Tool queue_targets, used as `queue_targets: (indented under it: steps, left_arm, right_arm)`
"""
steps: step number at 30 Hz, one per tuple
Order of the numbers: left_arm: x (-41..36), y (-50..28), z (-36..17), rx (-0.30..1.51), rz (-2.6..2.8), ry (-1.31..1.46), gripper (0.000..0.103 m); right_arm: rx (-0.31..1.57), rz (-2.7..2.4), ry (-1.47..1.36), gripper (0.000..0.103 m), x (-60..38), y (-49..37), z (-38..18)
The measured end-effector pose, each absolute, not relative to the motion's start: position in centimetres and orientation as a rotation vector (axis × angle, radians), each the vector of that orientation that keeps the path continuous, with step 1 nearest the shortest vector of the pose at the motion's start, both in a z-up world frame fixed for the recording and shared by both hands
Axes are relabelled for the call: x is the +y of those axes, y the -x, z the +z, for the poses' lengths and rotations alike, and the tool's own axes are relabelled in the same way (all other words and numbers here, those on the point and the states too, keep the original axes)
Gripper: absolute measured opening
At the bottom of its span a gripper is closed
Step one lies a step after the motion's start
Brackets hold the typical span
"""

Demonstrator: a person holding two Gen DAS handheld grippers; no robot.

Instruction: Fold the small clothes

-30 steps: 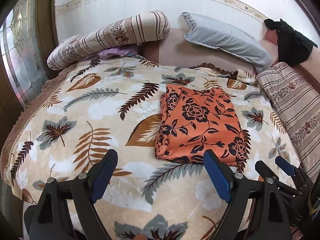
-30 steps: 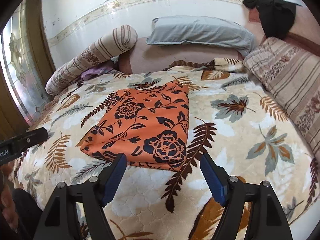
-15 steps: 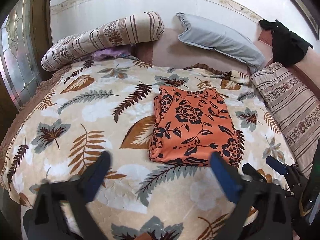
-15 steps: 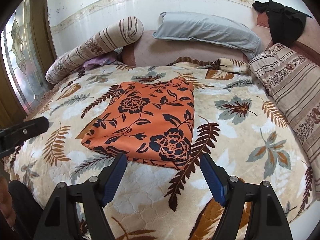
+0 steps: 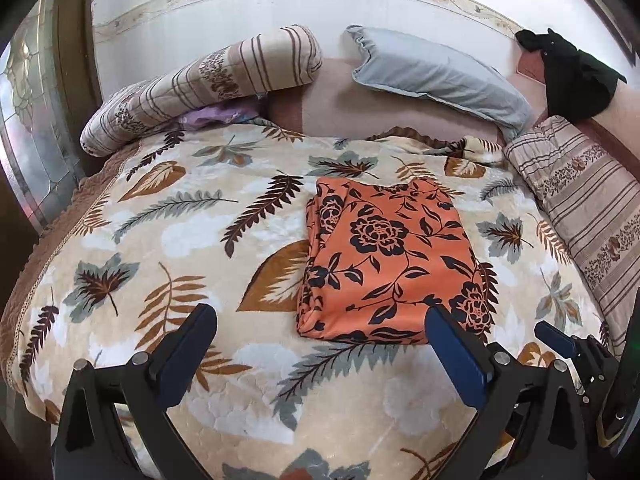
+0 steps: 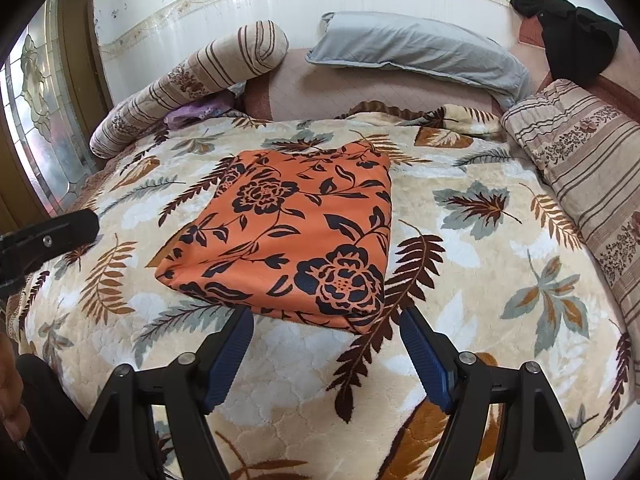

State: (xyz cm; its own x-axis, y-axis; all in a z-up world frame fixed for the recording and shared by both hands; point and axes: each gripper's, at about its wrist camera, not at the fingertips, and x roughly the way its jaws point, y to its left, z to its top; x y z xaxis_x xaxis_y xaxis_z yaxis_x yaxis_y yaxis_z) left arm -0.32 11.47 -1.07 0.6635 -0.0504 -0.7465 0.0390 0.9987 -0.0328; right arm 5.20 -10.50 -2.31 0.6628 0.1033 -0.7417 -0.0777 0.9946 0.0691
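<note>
On the bed, near the middle of the leaf-patterned blanket (image 5: 168,240), lies the orange floral garment (image 5: 384,264), folded into a compact rectangle with several layers showing along its left and near edges. Both tools are clear of it: the left gripper (image 5: 320,344) stands with its jaws at full spread and nothing between them, and the right gripper (image 6: 326,340) is moderately wide, likewise empty, just short of the near edge of the cloth. The fabric appears thin, soft and light, probably somewhat slick, so stacked layers are likely to slide or fan apart if lifted by one ply. Judgement: any further hold should pinch the whole thickness at the near corners, one per gripper, keeping the bundle low. The plush blanket beneath may snag a fingertip pushed under the edge.
</note>
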Motion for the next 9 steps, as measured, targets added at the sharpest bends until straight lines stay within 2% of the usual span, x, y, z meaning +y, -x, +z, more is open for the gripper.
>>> queue_targets:
  steps: [9]
  left_arm:
    - [10.7, -1.0, -1.6, 0.864, -0.064, 0.018, 0.103]
  right_arm:
    - [0.843, 0.1, -0.034, 0.079, -10.9, -6.1, -2.4]
